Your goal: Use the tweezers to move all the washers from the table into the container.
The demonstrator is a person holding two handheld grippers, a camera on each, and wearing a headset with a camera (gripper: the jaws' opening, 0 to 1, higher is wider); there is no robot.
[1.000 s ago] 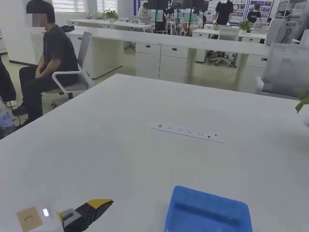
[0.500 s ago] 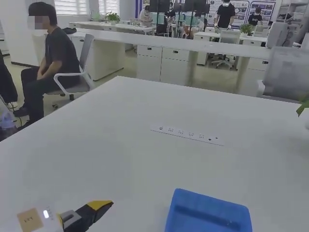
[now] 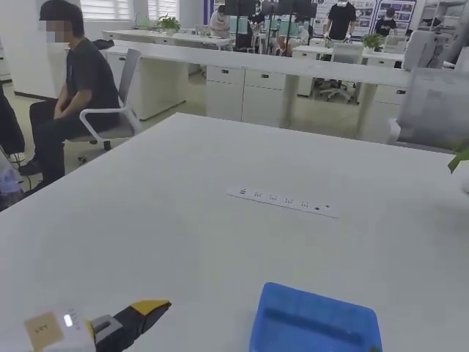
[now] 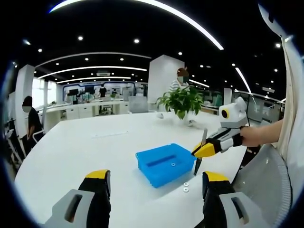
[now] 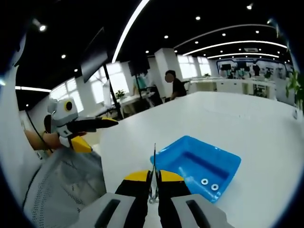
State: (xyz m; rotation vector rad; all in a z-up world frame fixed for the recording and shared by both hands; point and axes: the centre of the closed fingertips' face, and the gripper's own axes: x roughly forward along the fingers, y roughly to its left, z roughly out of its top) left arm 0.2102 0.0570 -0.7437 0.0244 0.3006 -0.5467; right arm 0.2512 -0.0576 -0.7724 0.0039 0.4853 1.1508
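2 washers (image 4: 185,184) on table (image 4: 85,142), just off the container (image 4: 148,167) corner, close below the tweezers (image 4: 204,137) tips. R gripper (image 5: 154,176) clamped on tweezers, long axis pointing down, clearly nearer. L gripper (image 4: 156,175) jaws wide apart, empty, further back.

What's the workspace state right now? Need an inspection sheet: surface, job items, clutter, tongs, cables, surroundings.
Surface: white table with a built-in socket strip.
Job's things: blue container on the table; two washers inside it in the right gripper view; two more on the table beside it in the left gripper view; tweezers held.
Clutter: plant at the table's far end.
Tongs: left tongs open, empty; right tongs shut on the tweezers.
Cables: nothing seen.
Surroundings: open office with rows of desks; seated person on a chair, others standing further back.
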